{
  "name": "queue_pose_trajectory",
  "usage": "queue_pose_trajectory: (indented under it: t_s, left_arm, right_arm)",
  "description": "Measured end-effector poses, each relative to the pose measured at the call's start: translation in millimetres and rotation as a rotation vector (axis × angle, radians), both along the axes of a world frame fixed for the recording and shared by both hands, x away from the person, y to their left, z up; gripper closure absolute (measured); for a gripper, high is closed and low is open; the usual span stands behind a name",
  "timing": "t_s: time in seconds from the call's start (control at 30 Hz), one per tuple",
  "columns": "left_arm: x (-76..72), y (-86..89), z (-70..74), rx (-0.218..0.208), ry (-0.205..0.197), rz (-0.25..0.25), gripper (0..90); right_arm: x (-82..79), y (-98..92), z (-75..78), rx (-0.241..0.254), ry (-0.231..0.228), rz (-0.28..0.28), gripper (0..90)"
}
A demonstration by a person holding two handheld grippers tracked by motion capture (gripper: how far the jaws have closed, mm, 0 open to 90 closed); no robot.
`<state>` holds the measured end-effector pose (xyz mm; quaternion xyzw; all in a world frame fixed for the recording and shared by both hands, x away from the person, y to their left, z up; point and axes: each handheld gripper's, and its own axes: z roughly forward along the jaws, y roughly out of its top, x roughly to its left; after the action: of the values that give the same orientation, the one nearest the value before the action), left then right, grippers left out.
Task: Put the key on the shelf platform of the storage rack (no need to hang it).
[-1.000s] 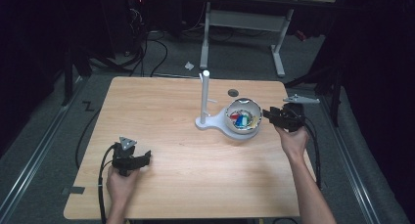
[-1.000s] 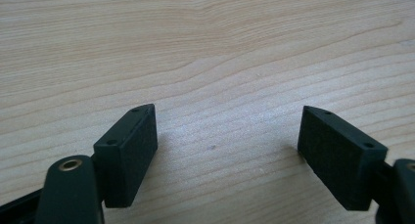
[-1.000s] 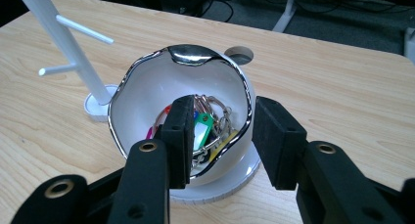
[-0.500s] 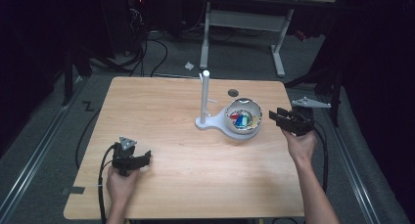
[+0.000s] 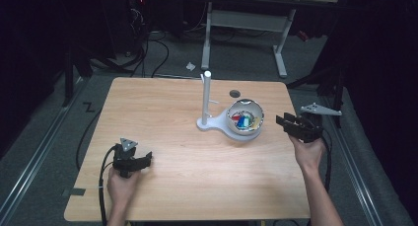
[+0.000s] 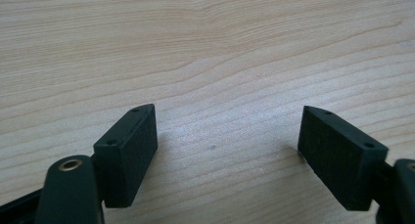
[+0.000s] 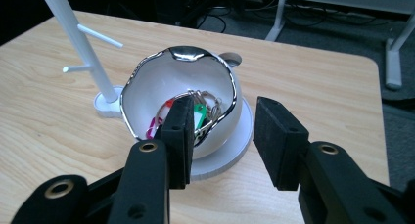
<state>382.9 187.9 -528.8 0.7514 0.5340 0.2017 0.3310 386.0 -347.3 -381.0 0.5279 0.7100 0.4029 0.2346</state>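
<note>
A white bowl [image 5: 246, 130] with a silver rim sits on a round white base, right of the table's middle. Inside lie keys with coloured tags [image 5: 242, 120]. In the right gripper view the bowl [image 7: 147, 94] shows a green tag [image 7: 199, 114] and a metal ring. A white peg stand [image 5: 207, 95] rises just left of it. My right gripper [image 5: 281, 123] hangs to the right of the bowl, jaws open and apart from it, nothing between them [image 7: 222, 131]. My left gripper [image 5: 147, 160] rests open on bare wood at the front left [image 6: 227, 131].
The wooden table [image 5: 162, 112] has a small dark round hole [image 5: 235, 93] behind the bowl. The stand [image 7: 83, 48] has two thin side pegs. Beyond the far edge stand a desk frame and cables on a dark floor.
My right gripper has drawn back to the right, away from the bowl, toward the table's right edge. The left gripper has stayed where it was.
</note>
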Motion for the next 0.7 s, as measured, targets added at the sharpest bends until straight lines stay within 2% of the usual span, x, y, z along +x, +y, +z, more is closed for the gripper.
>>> queue_pose_trajectory:
  t_s: [0.37,0.7]
  left_arm:
    - [-0.1,-0.6,0.1,0.007,0.001,-0.001,23.2]
    - [-0.1,-1.1,0.0,0.01,0.0,0.0,23.2]
  right_arm:
    - [-27.7,-8.7,-8.4,0.028,-0.019,-0.007,59.3]
    - [-41.1,-5.6,-14.4,0.042,-0.024,0.003,58.6]
